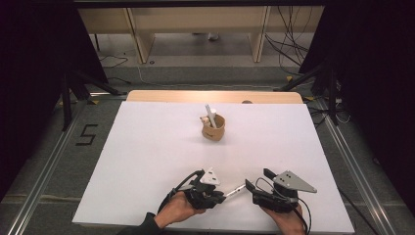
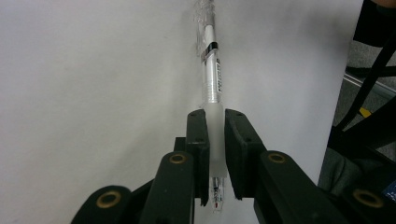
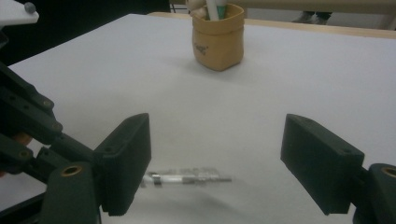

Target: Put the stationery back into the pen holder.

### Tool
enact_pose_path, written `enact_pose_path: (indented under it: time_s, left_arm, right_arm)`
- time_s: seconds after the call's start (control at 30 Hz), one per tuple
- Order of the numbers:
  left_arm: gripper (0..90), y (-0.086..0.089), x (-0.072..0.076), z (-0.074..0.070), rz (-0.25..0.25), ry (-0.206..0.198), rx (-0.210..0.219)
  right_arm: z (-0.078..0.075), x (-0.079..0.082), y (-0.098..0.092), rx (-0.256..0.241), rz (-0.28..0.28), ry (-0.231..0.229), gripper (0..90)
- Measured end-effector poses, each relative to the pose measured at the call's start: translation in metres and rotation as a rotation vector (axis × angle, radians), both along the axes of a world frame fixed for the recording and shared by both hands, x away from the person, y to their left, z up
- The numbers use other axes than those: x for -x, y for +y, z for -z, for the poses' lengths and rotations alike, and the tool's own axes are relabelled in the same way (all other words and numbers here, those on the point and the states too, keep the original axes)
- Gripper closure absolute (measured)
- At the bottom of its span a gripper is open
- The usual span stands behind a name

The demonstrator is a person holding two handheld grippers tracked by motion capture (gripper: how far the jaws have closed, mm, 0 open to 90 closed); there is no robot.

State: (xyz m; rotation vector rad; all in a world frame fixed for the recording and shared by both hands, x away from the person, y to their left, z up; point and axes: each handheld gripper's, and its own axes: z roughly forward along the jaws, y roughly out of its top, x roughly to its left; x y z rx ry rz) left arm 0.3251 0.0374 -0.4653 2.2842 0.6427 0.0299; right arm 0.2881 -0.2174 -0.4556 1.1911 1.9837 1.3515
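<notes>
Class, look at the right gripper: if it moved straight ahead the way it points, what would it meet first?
Probably the pen, lying low between the open right gripper jaws; the tan cup stands farther on, depth unclear.

The right gripper (image 3: pixel 217 172) hangs low over a white tabletop (image 3: pixel 299 102), its two black jaws spread wide apart. Between them, close to the left jaw, a clear pen (image 3: pixel 187 178) appears blurred just above the surface. Farther back stands a tan pouch-like holder (image 3: pixel 219 44) with a white item upright inside. Part of another gripper (image 3: pixel 23 121) enters at left.
</notes>
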Motion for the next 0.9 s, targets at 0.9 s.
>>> enact_pose_path:
  time_s: [0.9]
  left_arm:
    - [80.0, 0.027, -0.014, -0.029, 0.068, 0.080, -0.025]
  right_arm:
    - [0.000, 0.029, 0.058, 0.383, -0.295, -0.210, 26.3]
